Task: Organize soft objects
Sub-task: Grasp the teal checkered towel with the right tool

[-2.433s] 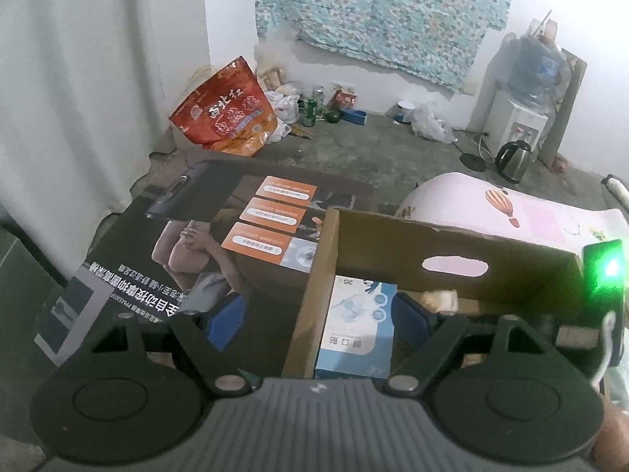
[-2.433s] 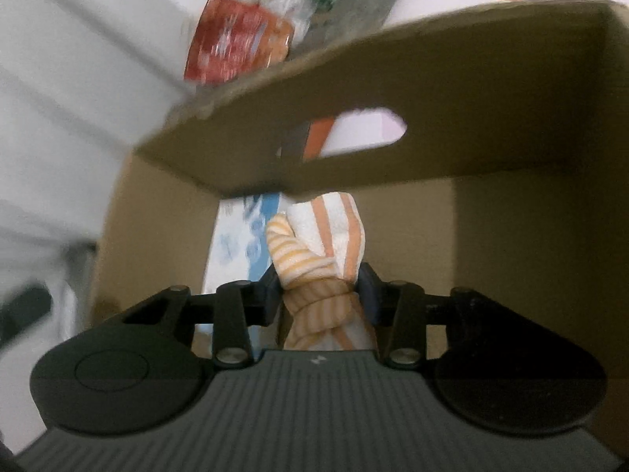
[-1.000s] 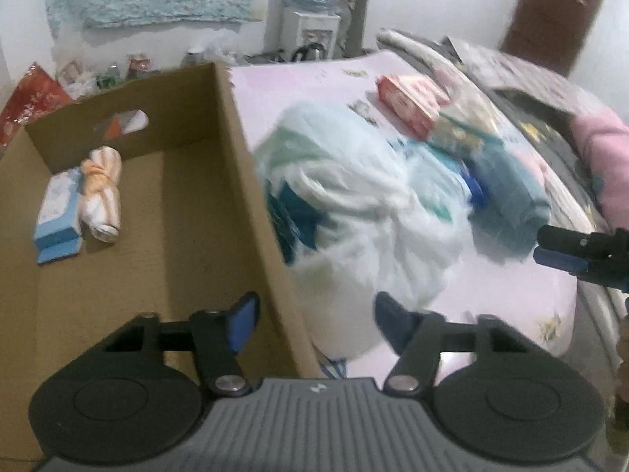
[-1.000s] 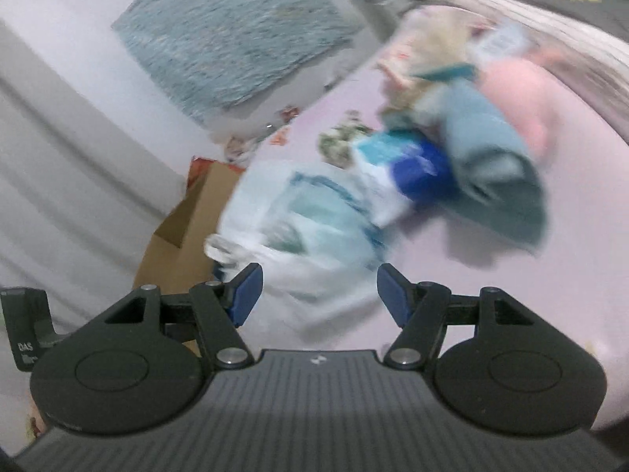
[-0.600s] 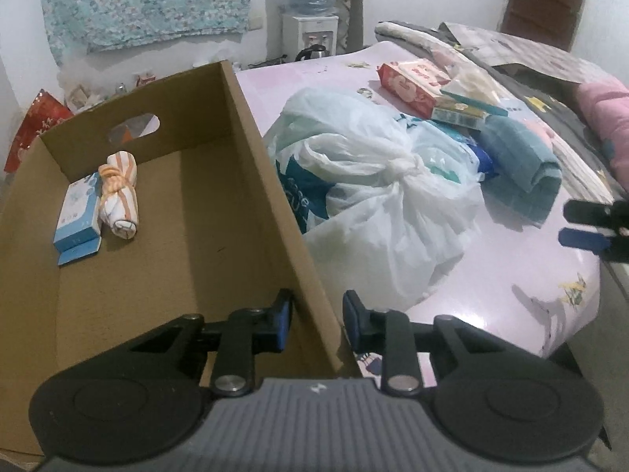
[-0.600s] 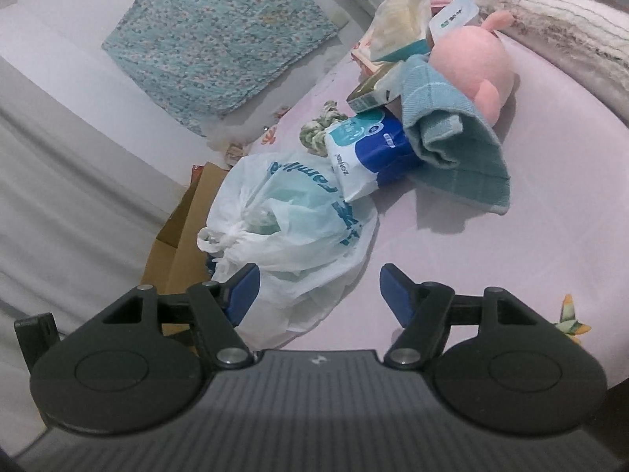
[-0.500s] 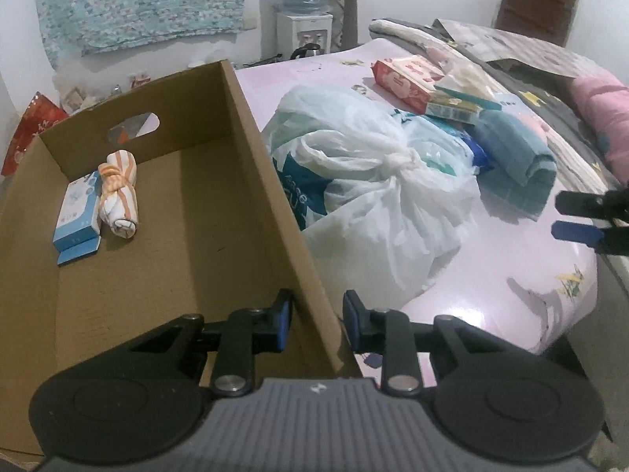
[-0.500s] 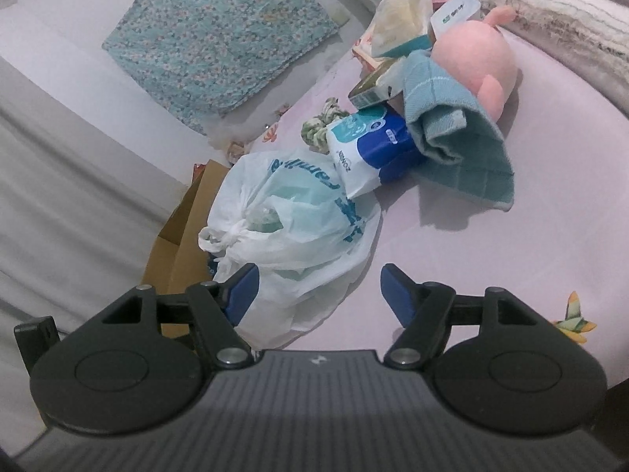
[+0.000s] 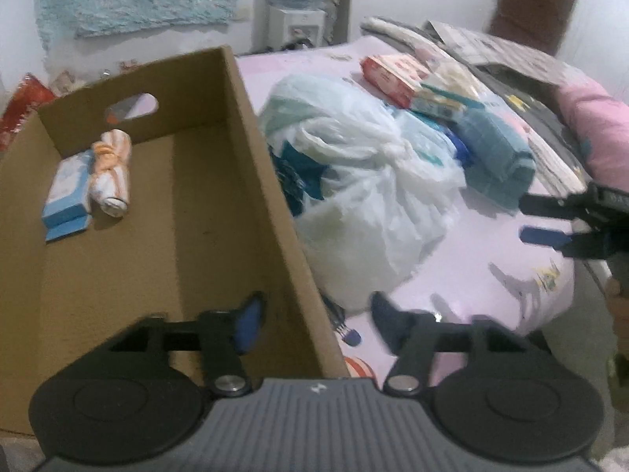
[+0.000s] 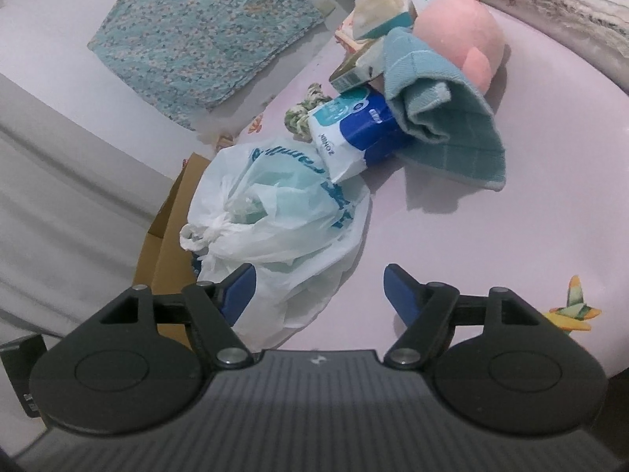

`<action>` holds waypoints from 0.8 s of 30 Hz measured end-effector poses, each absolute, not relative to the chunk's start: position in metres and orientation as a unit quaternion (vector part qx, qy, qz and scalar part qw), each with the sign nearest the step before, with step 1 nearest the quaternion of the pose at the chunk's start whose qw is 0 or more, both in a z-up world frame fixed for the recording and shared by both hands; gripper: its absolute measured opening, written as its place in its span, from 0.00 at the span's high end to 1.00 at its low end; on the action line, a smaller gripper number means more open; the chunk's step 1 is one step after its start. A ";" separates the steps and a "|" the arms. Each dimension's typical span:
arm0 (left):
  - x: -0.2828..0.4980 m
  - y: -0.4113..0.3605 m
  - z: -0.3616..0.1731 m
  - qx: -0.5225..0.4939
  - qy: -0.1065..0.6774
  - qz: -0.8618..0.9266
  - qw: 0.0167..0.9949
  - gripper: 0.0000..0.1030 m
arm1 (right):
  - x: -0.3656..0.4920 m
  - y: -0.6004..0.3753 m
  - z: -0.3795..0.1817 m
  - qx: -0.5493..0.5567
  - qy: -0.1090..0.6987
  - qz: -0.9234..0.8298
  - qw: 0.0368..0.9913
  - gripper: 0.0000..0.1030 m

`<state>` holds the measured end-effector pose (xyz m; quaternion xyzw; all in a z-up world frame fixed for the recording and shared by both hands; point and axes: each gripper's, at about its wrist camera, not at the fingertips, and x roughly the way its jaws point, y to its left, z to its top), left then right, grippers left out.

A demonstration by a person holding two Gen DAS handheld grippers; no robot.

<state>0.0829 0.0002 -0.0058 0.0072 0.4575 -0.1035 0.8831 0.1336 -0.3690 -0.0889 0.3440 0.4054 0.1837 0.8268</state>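
— Cardboard first: our left gripper (image 9: 314,316) straddles the right wall of the brown cardboard box (image 9: 271,196), one blue pad inside, the other outside over the pink sheet (image 9: 471,275). What do we say of the jaws?

— They are opening, and only that stiff corrugated wall runs between them; the pads do not press on it.

— And ahead of those fingers, deep in the box?

— We see a knotted orange-striped cloth roll (image 9: 112,171) lying against a flat pale-blue packet (image 9: 67,192), both at the far end under the oval handle slot.

— Our right gripper (image 10: 319,289)?

— Also opening, spread wide, holding nothing. Its left pad sits just beside the crinkled white plastic bag (image 10: 283,212), knotted at the top, glossy and lumpy; we cannot tell whether it touches.

— Beyond the bag?

— A soft blue-and-white wrapped pack (image 10: 354,129), then a teal waffle-weave towel (image 10: 440,126) folded loosely over it, and a round, fuzzy pink plush toy (image 10: 460,35) behind. Small cartons (image 10: 377,11) lean there too, and a braided green-and-white rope knot (image 10: 304,112) is farther left.
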 end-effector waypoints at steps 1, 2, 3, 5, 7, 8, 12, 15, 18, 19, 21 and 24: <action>0.081 0.001 -0.004 0.006 0.449 -0.097 0.888 0.27 | 0.133 -0.371 -0.089 0.344 0.403 0.182 0.829 0.28; 0.079 0.002 0.000 0.004 0.438 -0.092 0.894 0.26 | 0.132 -0.373 -0.088 0.343 0.399 0.179 0.831 0.27; 0.077 0.004 0.004 0.003 0.432 -0.086 0.898 0.23 | 0.131 -0.375 -0.088 0.343 0.396 0.176 0.833 0.26; 0.073 0.006 0.014 -0.001 0.414 -0.078 0.907 0.17 | 0.130 -0.381 -0.087 0.343 0.389 0.171 0.837 0.25; 0.069 0.006 0.024 -0.004 0.396 -0.071 0.915 0.13 | 0.130 -0.386 -0.086 0.344 0.384 0.168 0.840 0.25; 0.068 0.006 0.029 -0.006 0.387 -0.069 0.920 0.12 | 0.130 -0.389 -0.086 0.345 0.381 0.165 0.842 0.25; 0.065 0.001 0.046 -0.032 0.340 -0.068 0.938 0.07 | 0.128 -0.397 -0.087 0.352 0.372 0.153 0.845 0.25; 0.070 -0.009 0.054 -0.056 0.327 -0.091 0.939 0.06 | 0.123 -0.402 -0.088 0.356 0.360 0.147 0.849 0.25; 0.078 -0.026 0.060 -0.077 0.319 -0.129 0.936 0.06 | 0.118 -0.410 -0.092 0.370 0.349 0.140 0.850 0.25; 0.081 -0.033 0.062 -0.081 0.316 -0.143 0.934 0.06 | 0.117 -0.414 -0.094 0.374 0.346 0.137 0.850 0.25; 0.086 -0.048 0.064 -0.080 0.312 -0.161 0.933 0.06 | 0.116 -0.418 -0.094 0.378 0.338 0.132 0.852 0.25; 0.097 -0.076 0.061 -0.076 0.315 -0.175 0.930 0.06 | 0.115 -0.426 -0.092 0.377 0.321 0.126 0.860 0.25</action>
